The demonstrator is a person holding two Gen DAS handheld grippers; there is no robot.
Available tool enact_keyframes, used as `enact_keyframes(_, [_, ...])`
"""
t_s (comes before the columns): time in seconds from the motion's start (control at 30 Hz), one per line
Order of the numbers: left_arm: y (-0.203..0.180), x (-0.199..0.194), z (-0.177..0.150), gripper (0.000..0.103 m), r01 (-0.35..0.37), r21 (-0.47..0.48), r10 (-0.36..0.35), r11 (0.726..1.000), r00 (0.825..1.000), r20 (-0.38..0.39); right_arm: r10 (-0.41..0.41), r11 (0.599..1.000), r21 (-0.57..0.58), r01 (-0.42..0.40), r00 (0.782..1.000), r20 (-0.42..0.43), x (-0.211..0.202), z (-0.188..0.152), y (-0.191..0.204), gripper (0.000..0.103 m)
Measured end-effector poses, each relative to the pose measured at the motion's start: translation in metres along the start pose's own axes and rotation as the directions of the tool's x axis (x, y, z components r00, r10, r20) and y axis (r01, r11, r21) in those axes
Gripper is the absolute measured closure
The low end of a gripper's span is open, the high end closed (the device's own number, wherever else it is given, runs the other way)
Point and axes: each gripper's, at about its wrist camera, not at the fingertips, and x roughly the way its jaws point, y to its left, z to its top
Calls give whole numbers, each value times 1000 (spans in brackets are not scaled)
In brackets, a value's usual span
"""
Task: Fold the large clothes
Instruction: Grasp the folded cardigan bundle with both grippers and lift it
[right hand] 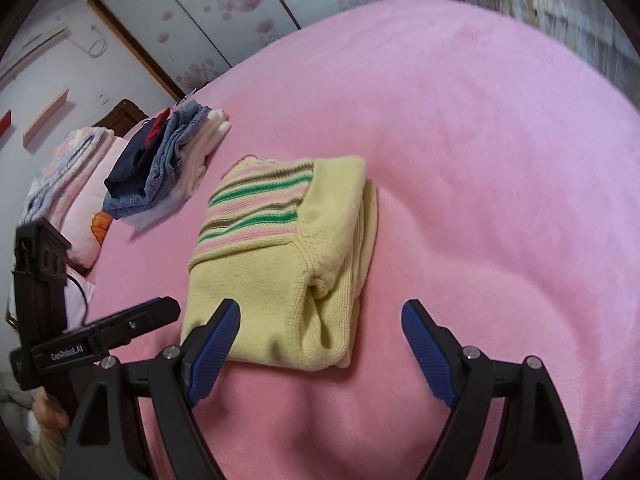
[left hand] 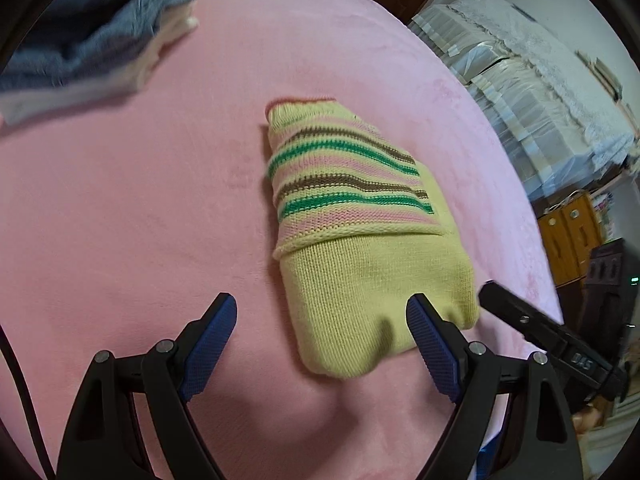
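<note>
The pink bedspread (right hand: 480,140) covers the whole working surface and serves as the folding table; its soft, flat top lets knitwear lie without sliding.

The yellow striped sweater (right hand: 280,248) lies near the middle of the bedspread as a compact, multi-layer rectangle, striped panel uppermost and the thick folded edges stacked at its 3 o'clock side in the right wrist view. Judged from this shape, the folding of this garment is complete or nearly so.

At 10 o'clock from the sweater, well apart from it, sits a stack of folded clothes (right hand: 160,176), denim and dark items over pale ones. It is probably the collection point for finished pieces.

The left gripper (left hand: 322,336) hovers at the sweater's near edge, jaws spread wide and holding nothing; one blue pad overlaps the yellow hem in view, though contact cannot be confirmed.

The right gripper (right hand: 320,340) is likewise spread apart and empty, straddling the sweater's near corner. This placement suits either a final smoothing or a lift toward the stack.
</note>
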Motion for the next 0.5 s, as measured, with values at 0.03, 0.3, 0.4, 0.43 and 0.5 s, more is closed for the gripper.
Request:
enact_keyframes(0.03, [4,5,1,17,27,-14,-27,1000,1000,-9,17,1000,10,-17,1000,-13,5,2,-3,20])
enact_keyframes(0.3, [23,36,6,18,188,-86,-191,978,981,-24,184,978,119,-172,978,-95,46,15,-21,20])
enact_keyframes(0.4, [25,48,8,18,229,-106,-233,968,972,-29,245,959,174,-225,964,-101,58,19,-30,20])
enact_keyframes(0.43, [27,53,8,18,242,-113,-247,964,968,-34,268,950,192,-246,958,-100,62,20,-34,20])
enact_keyframes(0.5, [31,65,9,18,255,-137,-263,957,964,-45,307,934,220,-281,947,-95,67,21,-39,20])
